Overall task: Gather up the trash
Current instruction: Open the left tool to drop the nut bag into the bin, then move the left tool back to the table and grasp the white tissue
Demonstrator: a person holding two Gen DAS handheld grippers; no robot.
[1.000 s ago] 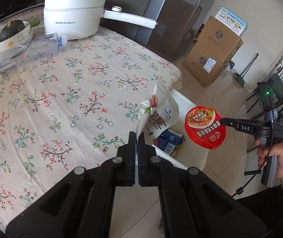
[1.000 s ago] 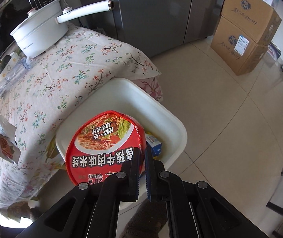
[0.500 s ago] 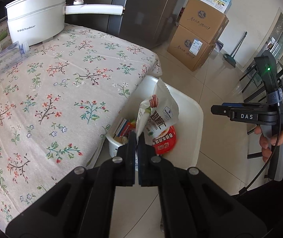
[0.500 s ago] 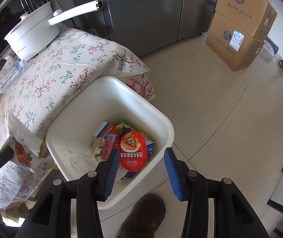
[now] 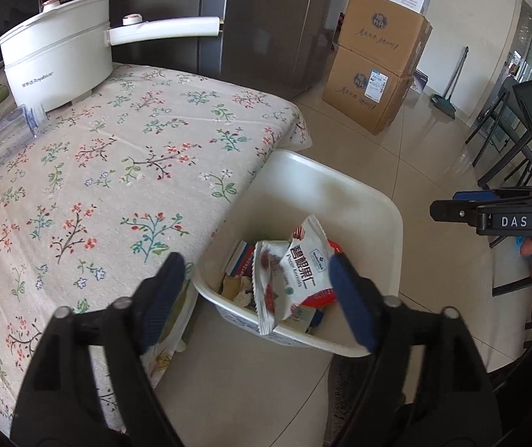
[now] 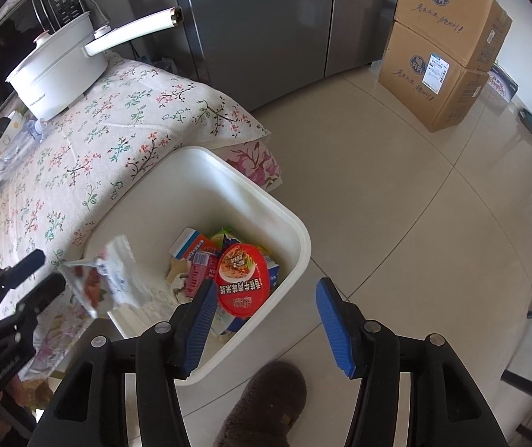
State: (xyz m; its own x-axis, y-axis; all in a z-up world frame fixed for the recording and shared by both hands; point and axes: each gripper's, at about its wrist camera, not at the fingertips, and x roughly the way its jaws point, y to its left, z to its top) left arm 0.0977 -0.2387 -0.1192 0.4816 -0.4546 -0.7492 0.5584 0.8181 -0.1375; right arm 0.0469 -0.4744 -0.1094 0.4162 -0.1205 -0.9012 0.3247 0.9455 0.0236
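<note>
A white bin (image 5: 340, 182) (image 6: 258, 190) stands on the floor against the flowered table's edge, holding several wrappers. A red instant-noodle bowl (image 6: 241, 279) lies on top of them. My left gripper (image 5: 256, 294) (image 6: 46, 272) hangs over the bin's near rim, its jaws opening wide. A white snack bag (image 5: 288, 279) (image 6: 105, 279) is loose in the air between and just beyond its fingers, touching neither pad. My right gripper (image 6: 266, 322) (image 5: 452, 210) hovers above the bin's other side, jaws opening, nothing between them.
On the table (image 5: 98, 186) stand a white electric pot (image 5: 61, 63) and a lying plastic bottle (image 5: 1, 138). Two stacked cardboard boxes (image 6: 448, 48) and a grey fridge (image 6: 266, 18) are behind. A slippered foot (image 6: 266, 402) is by the bin; chairs stand at the right.
The left gripper moved over the bin and opened, letting go of the snack bag. The right gripper opened and the red bowl dropped into the bin.
</note>
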